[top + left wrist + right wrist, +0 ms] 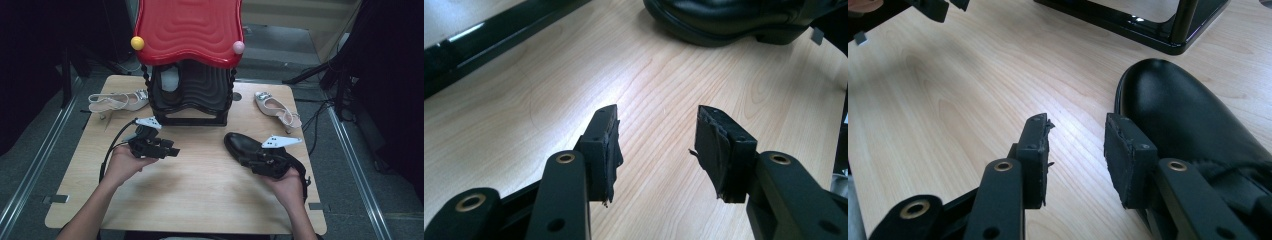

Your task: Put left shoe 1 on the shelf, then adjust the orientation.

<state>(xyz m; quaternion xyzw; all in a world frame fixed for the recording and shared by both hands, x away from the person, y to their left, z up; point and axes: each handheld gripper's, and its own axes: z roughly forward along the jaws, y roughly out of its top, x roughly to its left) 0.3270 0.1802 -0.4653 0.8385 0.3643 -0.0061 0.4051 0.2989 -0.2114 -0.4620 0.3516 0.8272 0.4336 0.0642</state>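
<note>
Right now the black shoe point(239, 144) lies toward the right edge of the surface point(200, 200), toe aimed at the shoe rack point(190, 100) by the far edge. My right tongs point(1075, 135) sit just at its inner side with the jaws apart: bare wood shows between them, and the shoe's toe is outside the right-hand jaw, so nothing is clamped. To take it well I judge I should shift those tongs over the shoe's side wall or collar, one pad inside and one outside, and close firmly there. The rounded, glossy toe would likely slip out.

My left tongs point(656, 120) are also apart and empty, low over the middle of the surface and pointing at the shoe. They could steady it if it swings.

Two pale sandals flank the rack, one point(117, 101) at the far left corner and one point(277, 107) toward the far right.

From above, my right hand point(287, 182) and tongs cover the shoe's heel and laces, so I cannot tell whether a pad touches the leather. The rack's shelves under the red top point(187, 30) are dark. Something pale point(170, 80) sits inside, too dim to name.
</note>
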